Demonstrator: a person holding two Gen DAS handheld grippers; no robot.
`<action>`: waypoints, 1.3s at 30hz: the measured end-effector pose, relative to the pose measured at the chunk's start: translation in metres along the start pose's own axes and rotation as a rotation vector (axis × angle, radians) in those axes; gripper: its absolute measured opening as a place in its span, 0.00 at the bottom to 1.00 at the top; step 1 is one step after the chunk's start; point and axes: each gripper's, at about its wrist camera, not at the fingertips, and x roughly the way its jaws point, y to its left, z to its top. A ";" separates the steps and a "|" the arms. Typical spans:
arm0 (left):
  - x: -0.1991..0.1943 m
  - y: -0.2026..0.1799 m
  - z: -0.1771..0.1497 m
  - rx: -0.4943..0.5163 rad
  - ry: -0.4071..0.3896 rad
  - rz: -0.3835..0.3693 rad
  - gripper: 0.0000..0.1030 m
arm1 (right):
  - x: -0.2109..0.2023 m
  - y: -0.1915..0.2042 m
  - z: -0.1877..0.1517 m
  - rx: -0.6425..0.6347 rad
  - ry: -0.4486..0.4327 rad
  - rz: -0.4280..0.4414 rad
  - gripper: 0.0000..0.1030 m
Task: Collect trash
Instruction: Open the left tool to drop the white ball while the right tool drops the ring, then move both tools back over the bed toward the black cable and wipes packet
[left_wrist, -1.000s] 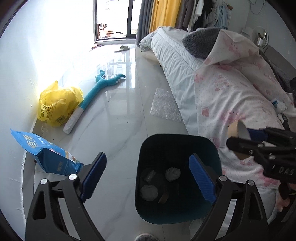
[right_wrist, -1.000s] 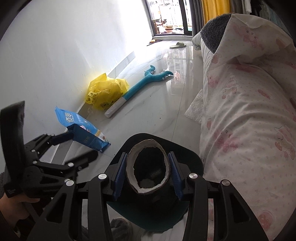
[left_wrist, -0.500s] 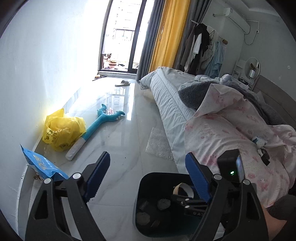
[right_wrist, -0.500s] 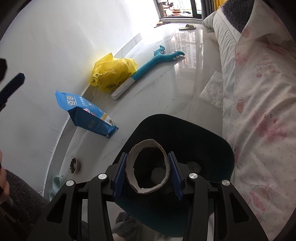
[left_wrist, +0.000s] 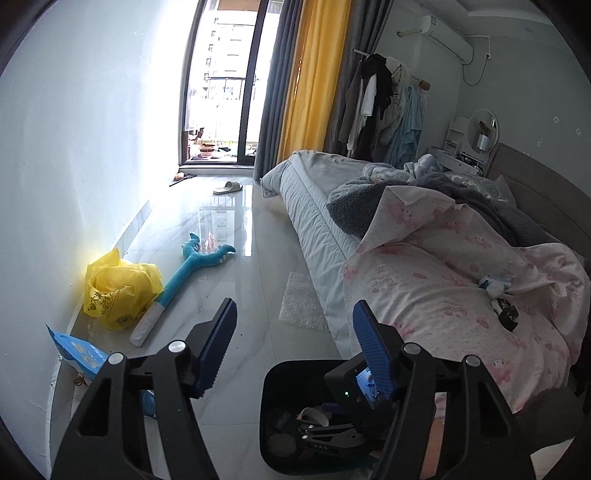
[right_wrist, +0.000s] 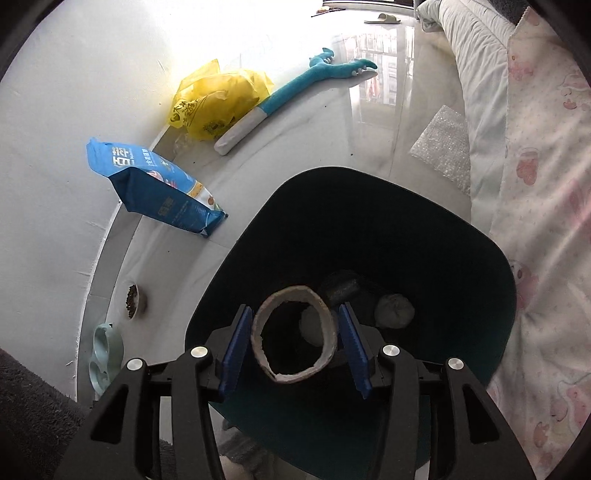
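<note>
1. Two grippers are working over one dark bin (right_wrist: 491, 258) standing on the floor beside the bed (left_wrist: 424, 295). Starting at the left, the left gripper (left_wrist: 291, 347) is hanging wide apart and gripping nothing, pointing across the room with the bin down at its five o'clock.
2. Moving right, the right gripper (right_wrist: 295, 347) is reaching over the bin's mouth with the cardboard tube (right_wrist: 295, 334) between its blue pads; slim gaps seem to be showing on both sides, so I cannot tell whether it is gripping the tube or letting go.
3. The tube's long axis is running along the fingers, its open end facing the camera, and the bin floor is lying straight beyond it. I judge the drop needs only a wider spread, and the right hand is the nearer one.
4. The right wrist view is showing crumpled wads (right_wrist: 393, 310) at two o'clock of the tube, plus a blue bag (right_wrist: 155, 188), yellow bag (right_wrist: 218, 99) and bubble wrap (right_wrist: 443, 144) lying on the floor.
5. The left view alone is showing the right tool from outside, low over the bin.
</note>
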 end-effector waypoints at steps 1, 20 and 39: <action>-0.001 0.000 0.001 -0.001 -0.002 -0.005 0.66 | -0.003 0.000 0.000 -0.003 -0.004 -0.008 0.53; -0.004 -0.032 0.028 -0.003 -0.047 -0.062 0.66 | -0.128 -0.038 -0.023 0.026 -0.333 -0.051 0.60; 0.026 -0.088 0.045 0.010 -0.017 -0.184 0.79 | -0.219 -0.124 -0.077 0.086 -0.470 -0.156 0.60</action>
